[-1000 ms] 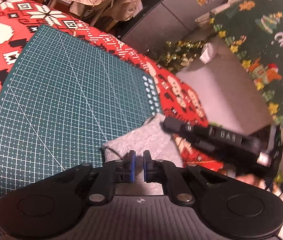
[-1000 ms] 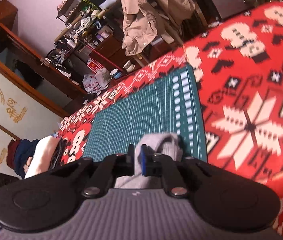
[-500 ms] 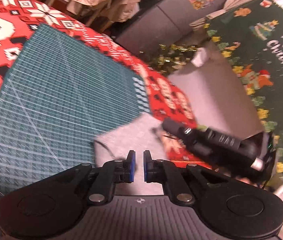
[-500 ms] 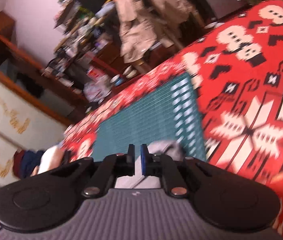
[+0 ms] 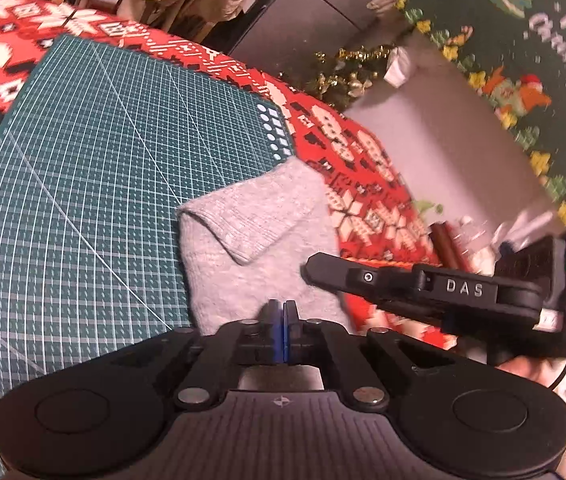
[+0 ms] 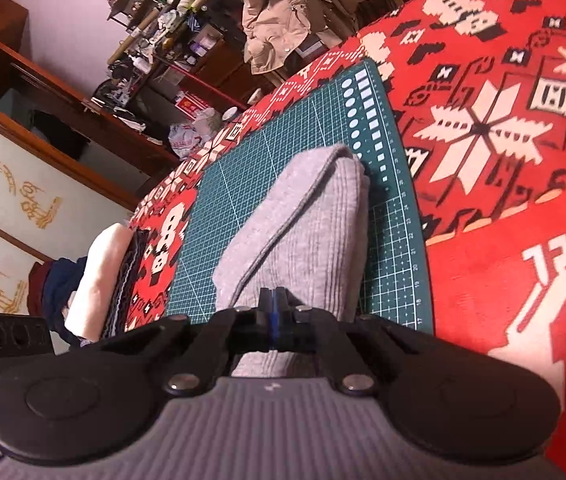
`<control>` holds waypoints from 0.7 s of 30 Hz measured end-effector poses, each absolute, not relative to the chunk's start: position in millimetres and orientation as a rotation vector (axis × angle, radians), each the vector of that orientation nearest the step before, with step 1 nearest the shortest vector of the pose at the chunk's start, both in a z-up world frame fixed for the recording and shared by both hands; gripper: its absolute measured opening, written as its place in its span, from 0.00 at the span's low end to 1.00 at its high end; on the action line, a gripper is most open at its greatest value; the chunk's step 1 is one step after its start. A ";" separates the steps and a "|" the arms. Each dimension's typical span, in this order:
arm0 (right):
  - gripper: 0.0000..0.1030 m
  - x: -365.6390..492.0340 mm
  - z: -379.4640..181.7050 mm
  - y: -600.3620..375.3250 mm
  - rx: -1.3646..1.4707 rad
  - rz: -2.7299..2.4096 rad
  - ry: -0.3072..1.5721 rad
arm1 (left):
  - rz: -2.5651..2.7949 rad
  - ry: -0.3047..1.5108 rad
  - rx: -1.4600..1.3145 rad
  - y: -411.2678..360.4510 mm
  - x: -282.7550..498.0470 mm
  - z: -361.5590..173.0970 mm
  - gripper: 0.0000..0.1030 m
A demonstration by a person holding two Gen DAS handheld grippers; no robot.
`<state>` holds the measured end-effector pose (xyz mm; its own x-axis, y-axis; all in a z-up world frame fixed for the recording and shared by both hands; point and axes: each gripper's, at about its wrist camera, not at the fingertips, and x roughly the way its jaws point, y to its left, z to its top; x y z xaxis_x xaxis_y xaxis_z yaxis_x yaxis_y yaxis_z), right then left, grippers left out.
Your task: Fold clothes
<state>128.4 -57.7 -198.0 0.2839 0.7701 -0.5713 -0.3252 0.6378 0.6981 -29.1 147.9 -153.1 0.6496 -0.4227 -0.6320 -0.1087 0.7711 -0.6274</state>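
Note:
A grey knit garment (image 5: 251, 232) lies partly folded at the right edge of the green cutting mat (image 5: 103, 160), one flap turned over on top. My left gripper (image 5: 281, 306) hovers over its near end, blue pads pressed together. No cloth shows between them. In the left wrist view my right gripper (image 5: 309, 270) comes in from the right over the same end. In its own view the right gripper (image 6: 272, 294) has its jaws closing, pads all but touching above the grey garment (image 6: 307, 220). The cloth runs on under the fingers, and no pinch of it shows.
A red patterned tablecloth (image 6: 503, 120) covers the table under the mat (image 6: 395, 220). Folded clothes (image 6: 103, 272) are stacked at the table's left edge. A beige coat (image 6: 279, 12) hangs on a chair beyond. Tinsel (image 5: 347, 76) and a green Christmas cloth (image 5: 523, 60) lie off to the right.
The pads of both grippers have come together from a small gap. Both hands have drawn back along the garment, so more of the grey cloth and its turned-over flap shows.

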 end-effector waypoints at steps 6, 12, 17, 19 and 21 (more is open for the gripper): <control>0.12 109.6 -197.7 -69.5 0.650 0.823 1.098 | -0.240 0.862 -0.751 144.0 -42.7 -153.6 0.04; 0.00 103.2 -228.5 -89.8 0.768 0.771 1.143 | -0.205 0.883 -0.767 149.0 -48.8 -170.2 0.03; 0.00 98.5 -233.7 -98.5 0.771 0.740 1.147 | -0.193 0.884 -0.829 158.6 -55.1 -170.1 0.03; 0.03 94.7 -227.3 -97.9 0.745 0.743 1.140 | -0.189 0.878 -0.847 158.2 -56.0 -167.1 0.02; 0.04 89.2 -219.2 -95.6 0.734 0.763 1.133 | -0.212 0.867 -0.870 156.8 -57.3 -161.6 0.04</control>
